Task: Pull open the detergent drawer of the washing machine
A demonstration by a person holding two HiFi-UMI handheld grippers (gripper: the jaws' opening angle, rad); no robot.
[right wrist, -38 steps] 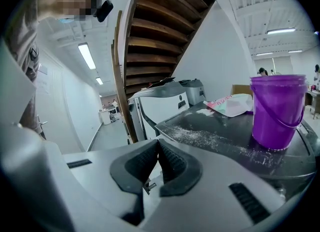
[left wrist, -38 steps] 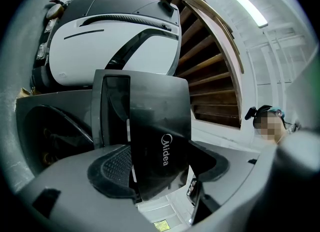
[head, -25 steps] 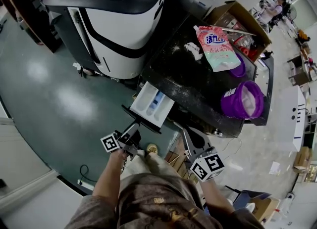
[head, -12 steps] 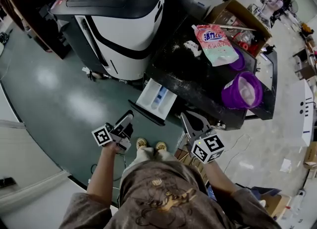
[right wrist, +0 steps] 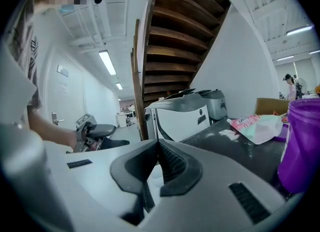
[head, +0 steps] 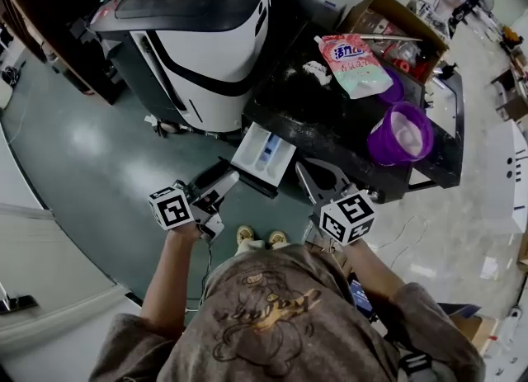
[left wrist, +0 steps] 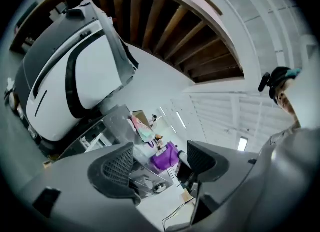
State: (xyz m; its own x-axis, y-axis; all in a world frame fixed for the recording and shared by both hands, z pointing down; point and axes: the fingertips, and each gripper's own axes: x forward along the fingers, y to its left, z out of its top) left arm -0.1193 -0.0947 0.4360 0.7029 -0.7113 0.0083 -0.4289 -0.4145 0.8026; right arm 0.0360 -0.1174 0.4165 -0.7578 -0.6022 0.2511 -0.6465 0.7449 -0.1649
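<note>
Head view: your left hand-held gripper [head: 221, 181], wide and empty, has lifted off the pulled-out detergent drawer [head: 264, 152]; right hand-held gripper [head: 320, 184] closed, empty.

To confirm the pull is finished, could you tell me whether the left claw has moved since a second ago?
Yes. The left claw has risen, from below the dark front of the detergent drawer to beside its left end.
</note>
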